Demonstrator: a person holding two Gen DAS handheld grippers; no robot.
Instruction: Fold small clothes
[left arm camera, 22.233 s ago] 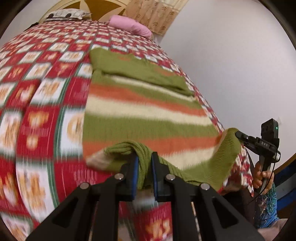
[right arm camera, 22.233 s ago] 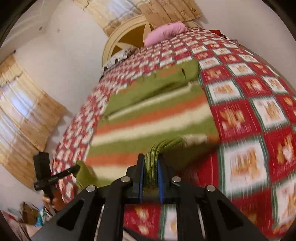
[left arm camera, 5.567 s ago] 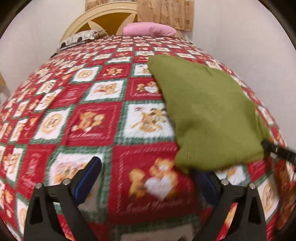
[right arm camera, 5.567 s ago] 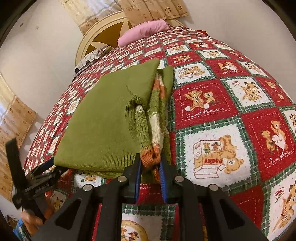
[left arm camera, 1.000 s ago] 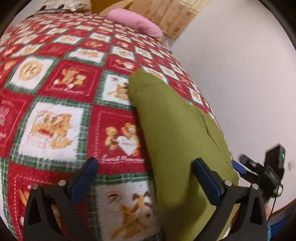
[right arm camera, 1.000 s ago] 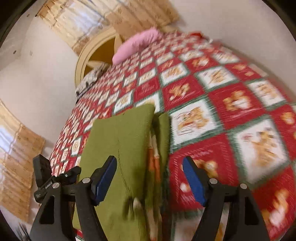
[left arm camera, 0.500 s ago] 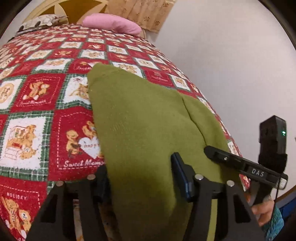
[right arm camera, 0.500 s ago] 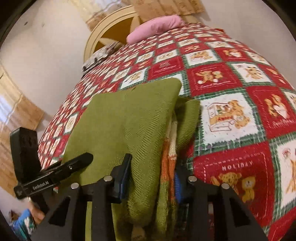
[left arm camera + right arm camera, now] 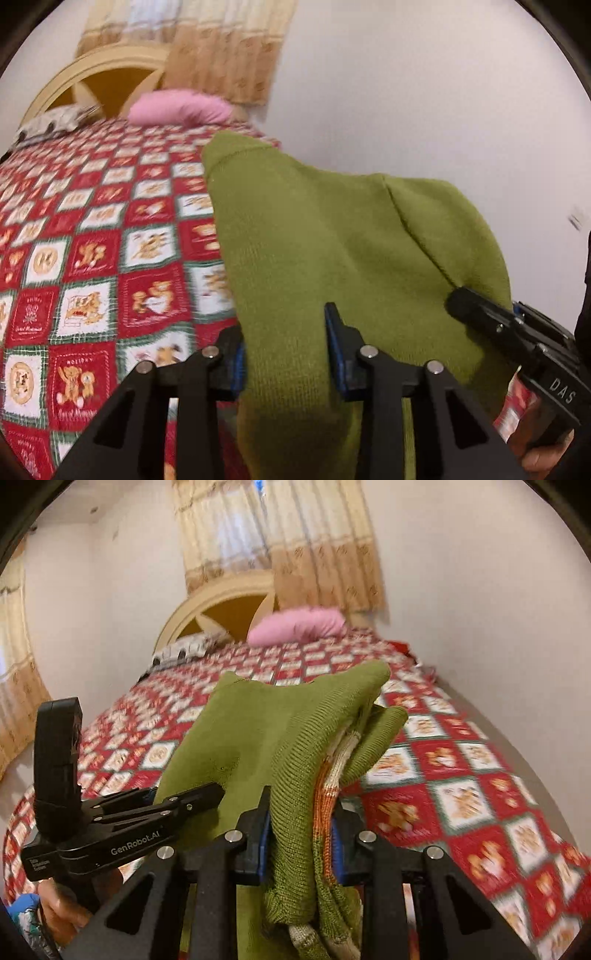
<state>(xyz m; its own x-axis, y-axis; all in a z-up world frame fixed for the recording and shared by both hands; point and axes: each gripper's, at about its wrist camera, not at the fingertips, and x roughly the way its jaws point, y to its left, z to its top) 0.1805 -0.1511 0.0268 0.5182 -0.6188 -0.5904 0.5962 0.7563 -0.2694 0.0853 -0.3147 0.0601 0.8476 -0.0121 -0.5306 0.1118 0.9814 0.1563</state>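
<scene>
Both grippers, left gripper point(image 9: 286, 350) and right gripper point(image 9: 299, 836), have just closed, narrow-jawed, pinching the folded green knit sweater point(image 9: 332, 240): soft, light, droopy; hold thick near corners at six o'clock.

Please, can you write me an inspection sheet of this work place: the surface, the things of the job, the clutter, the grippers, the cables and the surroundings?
Surface: bed with a red, white and green teddy-bear quilt.
Job's things: one folded green sweater, its orange and cream stripes showing at the folded edge, near end lifted off the quilt.
Clutter: pink pillow and a patterned pillow at the headboard.
Grippers: left gripper and right gripper have both just been closing and now clamp the sweater's near edge, one at each side.
Cables: nothing seen.
Surroundings: cream headboard, beige curtains, white walls; a hand holds the left gripper.
</scene>
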